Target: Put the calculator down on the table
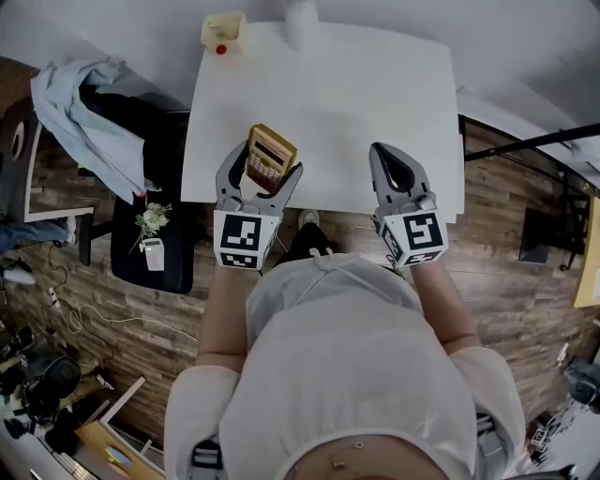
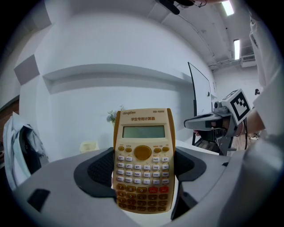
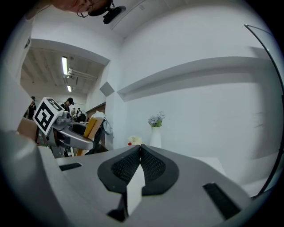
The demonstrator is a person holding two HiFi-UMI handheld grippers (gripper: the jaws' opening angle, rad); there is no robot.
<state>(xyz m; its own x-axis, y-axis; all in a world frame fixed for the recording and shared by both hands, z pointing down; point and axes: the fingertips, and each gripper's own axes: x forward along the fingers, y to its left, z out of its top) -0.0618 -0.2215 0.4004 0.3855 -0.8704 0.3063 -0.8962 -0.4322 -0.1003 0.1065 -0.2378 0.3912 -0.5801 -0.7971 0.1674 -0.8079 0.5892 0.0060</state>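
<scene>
While your left claw (image 1: pixel 261 178) is clamped on the calculator (image 1: pixel 271 153), upright above the near edge of the surface (image 1: pixel 356 103), tilt it flat and lower it until it touches before letting go. Hold your right claw (image 1: pixel 397 176), pressed together and empty, aside.

I get bright, even light from white ceiling strip lamps (image 2: pixel 228 7) above-right of the left claw (image 2: pixel 143 168); fisheye corners go black.

- A lab or office workroom, it seems.
- A white table (image 1: pixel 375 112) on a wood floor (image 1: pixel 516 272); loose cables (image 1: pixel 94 317) and gear (image 1: pixel 42 384) at the side.
- Strip lights (image 2: pixel 237 43) on the ceiling.
</scene>
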